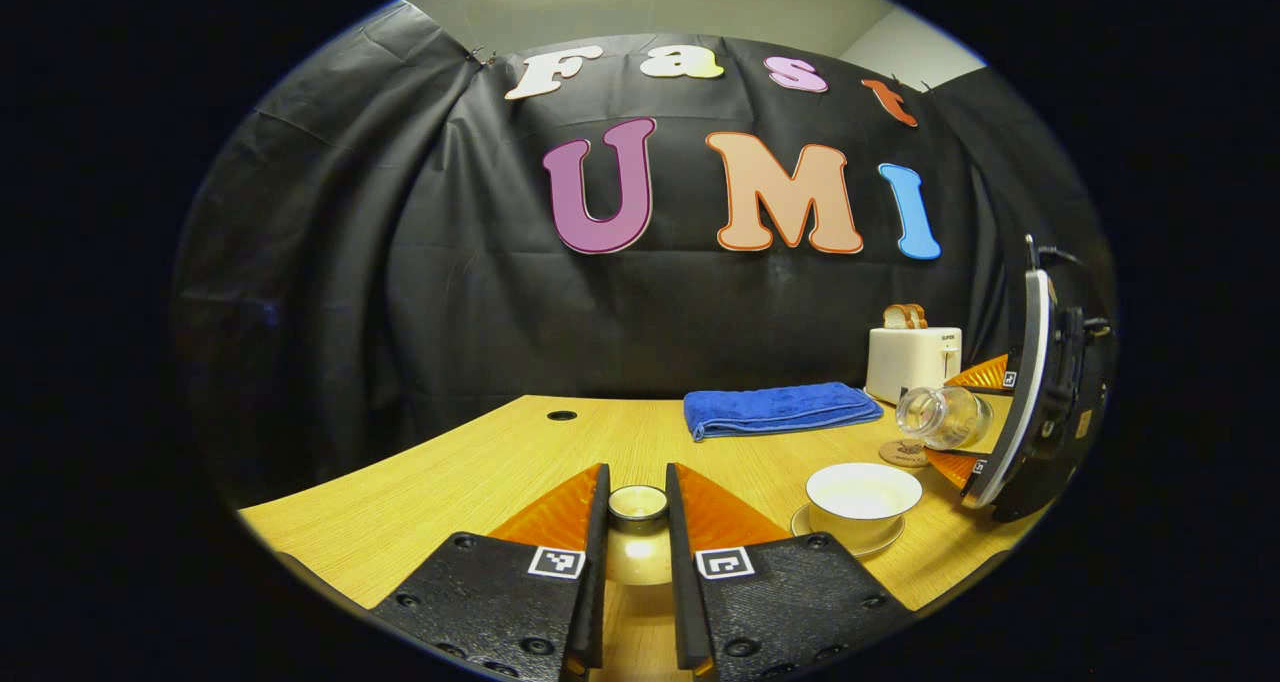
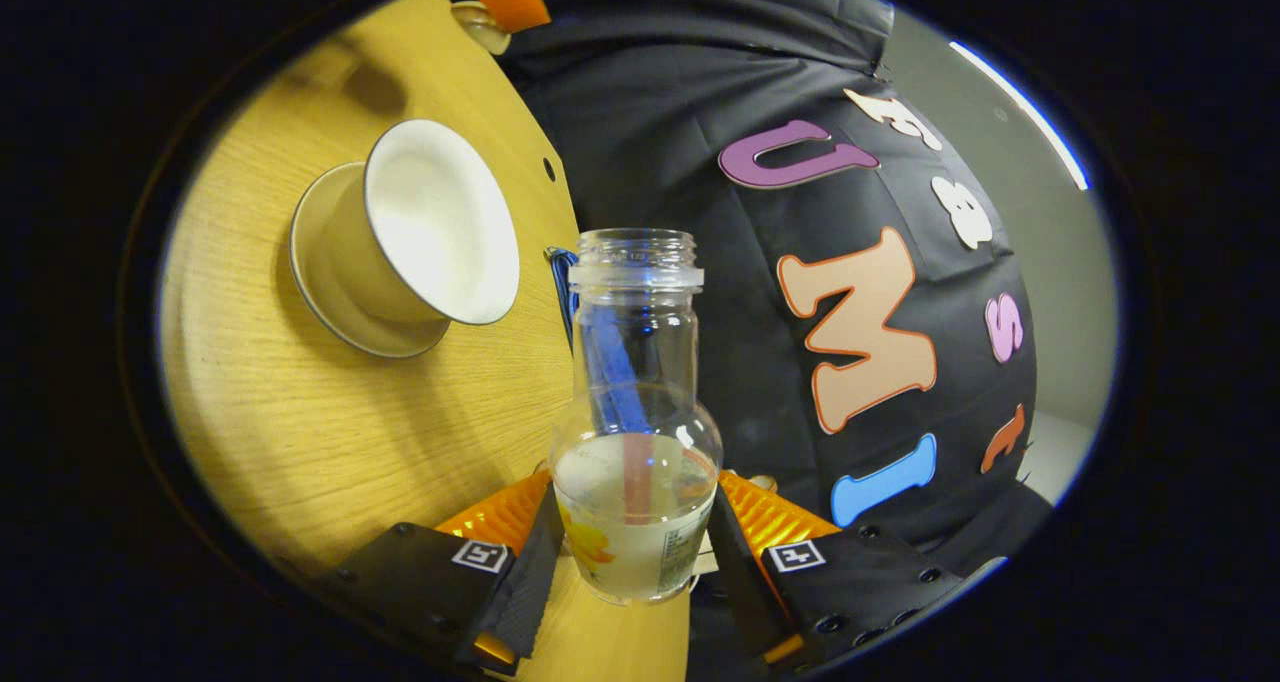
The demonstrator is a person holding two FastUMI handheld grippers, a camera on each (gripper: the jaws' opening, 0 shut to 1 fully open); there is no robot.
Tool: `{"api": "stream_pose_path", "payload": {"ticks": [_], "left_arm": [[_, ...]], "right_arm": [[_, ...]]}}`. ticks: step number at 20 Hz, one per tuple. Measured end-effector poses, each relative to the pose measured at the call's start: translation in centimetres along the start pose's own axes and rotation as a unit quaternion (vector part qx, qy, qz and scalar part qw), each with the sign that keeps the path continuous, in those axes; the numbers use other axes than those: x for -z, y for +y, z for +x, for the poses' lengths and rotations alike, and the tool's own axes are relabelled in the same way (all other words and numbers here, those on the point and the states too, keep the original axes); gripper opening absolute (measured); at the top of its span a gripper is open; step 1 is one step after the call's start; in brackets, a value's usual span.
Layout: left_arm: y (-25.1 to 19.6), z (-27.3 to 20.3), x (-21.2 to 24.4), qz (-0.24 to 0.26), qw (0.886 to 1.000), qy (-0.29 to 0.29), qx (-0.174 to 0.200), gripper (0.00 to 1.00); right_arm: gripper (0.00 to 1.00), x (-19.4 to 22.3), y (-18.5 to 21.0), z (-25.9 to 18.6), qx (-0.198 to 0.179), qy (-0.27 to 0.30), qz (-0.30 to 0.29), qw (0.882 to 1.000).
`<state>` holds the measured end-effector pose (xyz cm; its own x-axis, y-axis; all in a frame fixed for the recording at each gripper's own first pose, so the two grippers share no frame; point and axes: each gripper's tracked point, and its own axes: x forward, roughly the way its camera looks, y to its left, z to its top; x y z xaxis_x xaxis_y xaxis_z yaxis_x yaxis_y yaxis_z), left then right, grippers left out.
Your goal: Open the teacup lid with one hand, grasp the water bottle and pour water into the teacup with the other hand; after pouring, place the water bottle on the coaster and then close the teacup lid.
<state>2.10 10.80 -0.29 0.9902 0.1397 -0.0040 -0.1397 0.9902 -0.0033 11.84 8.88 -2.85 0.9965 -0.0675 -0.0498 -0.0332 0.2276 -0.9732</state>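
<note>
The teacup [image 1: 863, 498] is a pale, wide-mouthed bowl on a matching saucer, uncovered, upright on the wooden table. Its lid [image 1: 638, 503] — small, round, pale with a darker rim — sits off to the cup's left, apart from it. The water bottle [image 2: 636, 432] is clear glass with a narrow threaded neck, uncapped, tipped steeply toward the cup with some water pooled in its belly. A round coaster [image 1: 903, 453] lies beyond the cup — seemingly bare.

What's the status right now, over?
Left gripper shut on lid. Right gripper shut on bottle, tipped sideways near open teacup. Coaster free.
</note>
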Motion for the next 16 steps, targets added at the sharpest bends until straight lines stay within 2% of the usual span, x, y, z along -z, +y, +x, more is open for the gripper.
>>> {"api": "stream_pose_path", "payload": {"ticks": [1, 2, 5, 6, 9, 16], "left_arm": [[0.0, 0.0, 0.0, 0.000, 1.000, 0.000, 0.000, 0.25], [0.0, 0.0, 0.0, 0.000, 1.000, 0.000, 0.000, 0.25], [0.0, -0.1, 0.0, 0.000, 1.000, 0.000, 0.000, 0.25], [0.0, -0.1, -0.1, 0.000, 1.000, 0.000, 0.000, 0.25], [0.0, -0.1, 0.0, 0.000, 1.000, 0.000, 0.000, 0.26], [0.0, -0.2, -0.1, 0.000, 1.000, 0.000, 0.000, 0.25]], "right_arm": [[0.80, -0.2, 0.2, -0.1, 0.000, -0.003, -0.009, 1.000], [0.77, -0.3, 0.2, -0.2, 0.000, -0.005, -0.019, 1.000], [0.77, -0.3, 0.5, -0.1, -0.001, -0.004, -0.043, 0.999], [0.80, -0.3, 0.5, 0.0, -0.001, -0.002, -0.052, 0.999], [0.77, -0.2, 0.1, 0.2, 0.005, -0.003, -0.077, 0.997], [0.79, -1.3, -1.2, 0.3, 0.026, -0.021, -0.148, 0.988]]}}
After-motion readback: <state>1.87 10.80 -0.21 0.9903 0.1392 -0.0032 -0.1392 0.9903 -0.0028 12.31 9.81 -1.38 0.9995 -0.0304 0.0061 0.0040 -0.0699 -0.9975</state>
